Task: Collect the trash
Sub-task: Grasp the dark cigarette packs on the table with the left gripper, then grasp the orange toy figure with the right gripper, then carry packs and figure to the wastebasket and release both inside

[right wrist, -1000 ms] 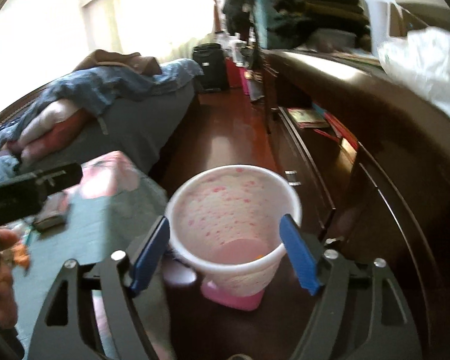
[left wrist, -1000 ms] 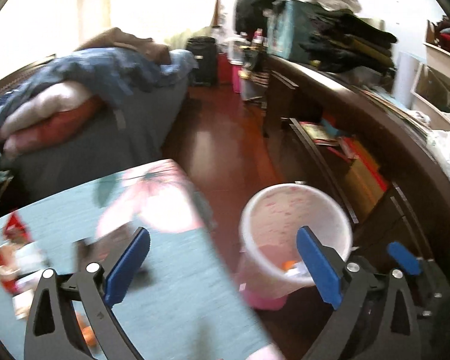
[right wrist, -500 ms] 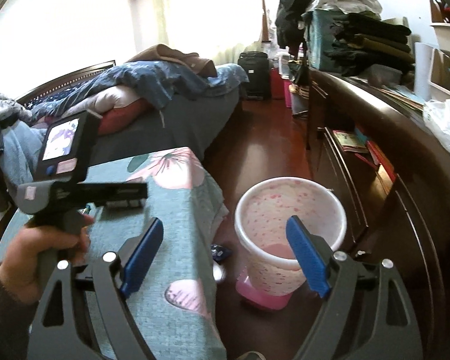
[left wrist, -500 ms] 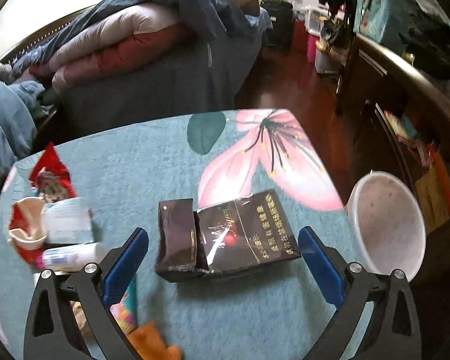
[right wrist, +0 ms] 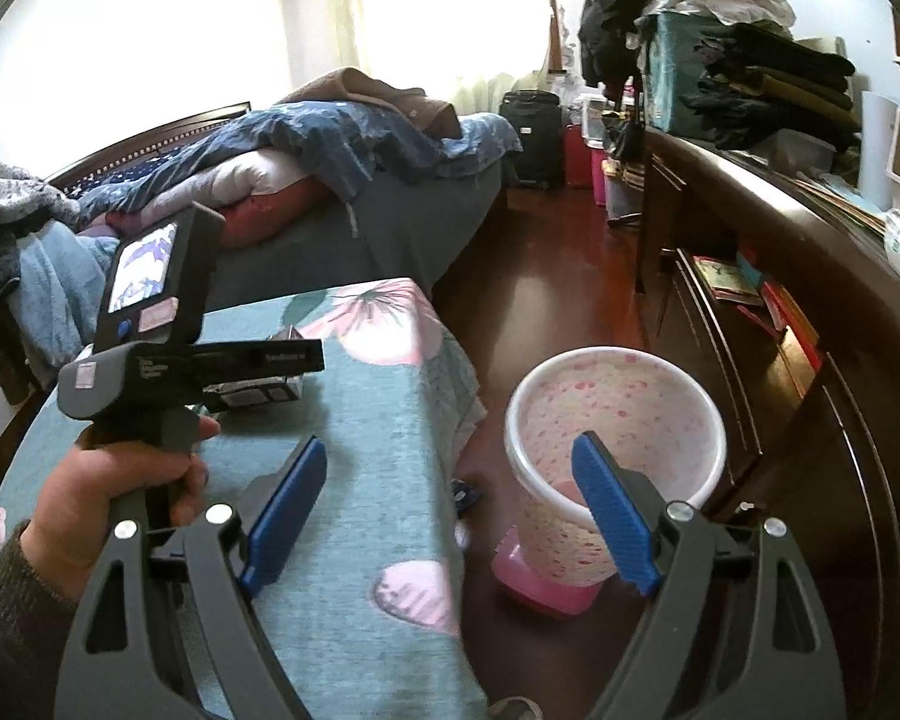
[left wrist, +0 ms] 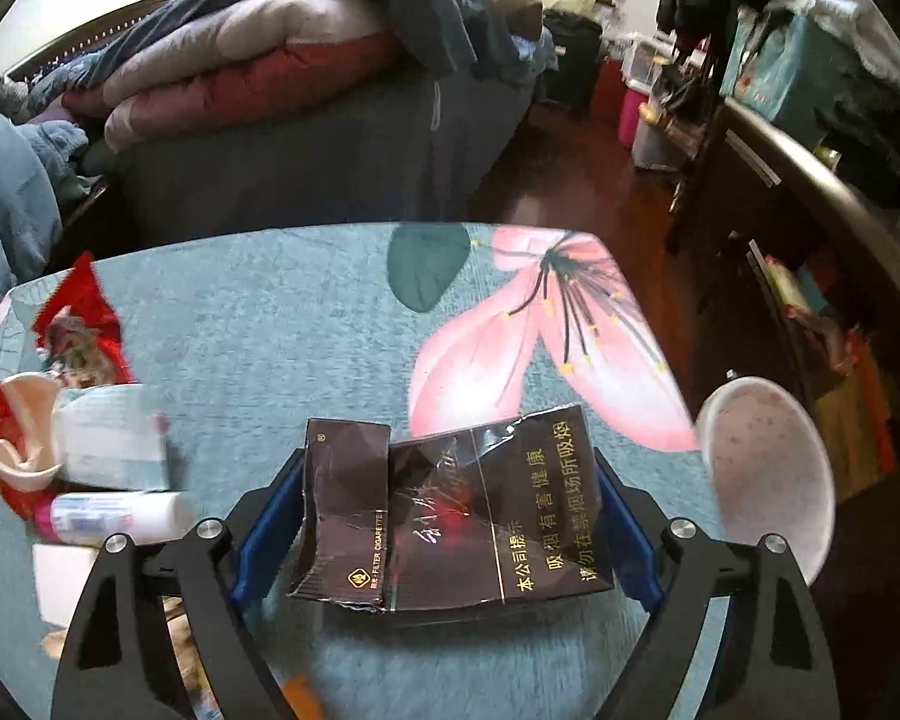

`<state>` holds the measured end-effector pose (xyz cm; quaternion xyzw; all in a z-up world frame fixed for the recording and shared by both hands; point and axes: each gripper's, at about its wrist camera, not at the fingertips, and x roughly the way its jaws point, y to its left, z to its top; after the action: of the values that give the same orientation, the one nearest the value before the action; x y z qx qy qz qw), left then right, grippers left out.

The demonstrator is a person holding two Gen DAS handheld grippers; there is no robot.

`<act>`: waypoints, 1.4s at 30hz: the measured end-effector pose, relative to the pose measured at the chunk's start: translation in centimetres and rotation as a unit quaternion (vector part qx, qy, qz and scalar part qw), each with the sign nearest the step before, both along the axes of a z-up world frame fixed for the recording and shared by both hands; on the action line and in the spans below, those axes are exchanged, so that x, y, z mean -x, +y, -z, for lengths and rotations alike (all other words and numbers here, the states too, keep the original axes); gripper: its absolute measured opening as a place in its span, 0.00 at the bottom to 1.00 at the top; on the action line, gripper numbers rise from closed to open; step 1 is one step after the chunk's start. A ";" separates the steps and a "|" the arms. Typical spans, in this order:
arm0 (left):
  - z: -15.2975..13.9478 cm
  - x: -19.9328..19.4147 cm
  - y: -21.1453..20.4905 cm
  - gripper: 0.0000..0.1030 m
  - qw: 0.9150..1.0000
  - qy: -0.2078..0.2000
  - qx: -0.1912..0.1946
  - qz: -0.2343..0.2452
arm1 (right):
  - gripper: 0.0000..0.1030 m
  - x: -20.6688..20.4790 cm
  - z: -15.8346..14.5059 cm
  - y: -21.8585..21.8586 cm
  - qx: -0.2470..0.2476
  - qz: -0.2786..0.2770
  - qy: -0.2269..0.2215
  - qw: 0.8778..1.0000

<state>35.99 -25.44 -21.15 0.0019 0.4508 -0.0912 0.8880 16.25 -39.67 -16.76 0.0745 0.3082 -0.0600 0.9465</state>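
A crumpled dark cigarette pack [left wrist: 450,510] lies on the teal flowered tablecloth [left wrist: 270,312]. My left gripper [left wrist: 444,534] is open with its blue fingers on either side of the pack, which also shows in the right wrist view [right wrist: 258,393]. The white-and-pink trash bin [left wrist: 762,468] stands on the floor to the right of the table and shows in the right wrist view [right wrist: 618,450]. My right gripper [right wrist: 450,510] is open and empty, held above the table's right edge and the bin.
More litter lies at the table's left: a red wrapper [left wrist: 78,324], a white carton [left wrist: 114,444], a small tube [left wrist: 120,516] and a cup piece [left wrist: 18,450]. A bed [right wrist: 330,180] stands behind. A dark cabinet [right wrist: 810,330] runs along the right.
My left gripper swung from the bin to the table and closed in until the cigarette pack lies between its fingers. My right gripper pulled back and up from the bin.
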 end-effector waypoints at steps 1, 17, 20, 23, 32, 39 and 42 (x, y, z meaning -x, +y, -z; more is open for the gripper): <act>-0.6 0.5 0.4 0.85 1.000 -0.007 0.003 0.001 | 0.82 -0.1 -0.2 0.5 0.002 -0.005 0.000 1.000; -7.3 7.0 15.5 0.86 0.991 -0.112 -0.023 -0.070 | 0.81 -7.5 2.6 13.5 -0.018 -0.142 0.114 0.983; -6.5 7.2 17.3 0.86 0.992 -0.102 -0.016 -0.079 | 0.71 -9.2 3.7 15.0 -0.003 -0.142 0.135 0.981; -5.8 7.3 18.4 0.86 0.992 -0.095 -0.014 -0.084 | 0.58 -10.3 4.6 15.7 -0.002 -0.144 0.157 0.977; -5.5 7.7 18.9 0.86 0.992 -0.096 -0.013 -0.085 | 0.25 -10.0 4.5 15.5 -0.002 -0.155 0.145 0.977; -5.9 8.7 17.8 0.86 0.992 -0.102 -0.012 -0.076 | 0.25 -7.1 3.2 12.8 -0.036 -0.140 0.125 0.982; -6.3 9.1 16.8 0.86 0.992 -0.107 -0.014 -0.067 | 0.25 -5.9 2.8 11.6 -0.051 -0.134 0.119 0.983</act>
<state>26.85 -8.67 -14.83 -0.0060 0.3535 -0.0243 0.9351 22.14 -28.07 -19.61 0.0729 0.4283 0.0743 0.8976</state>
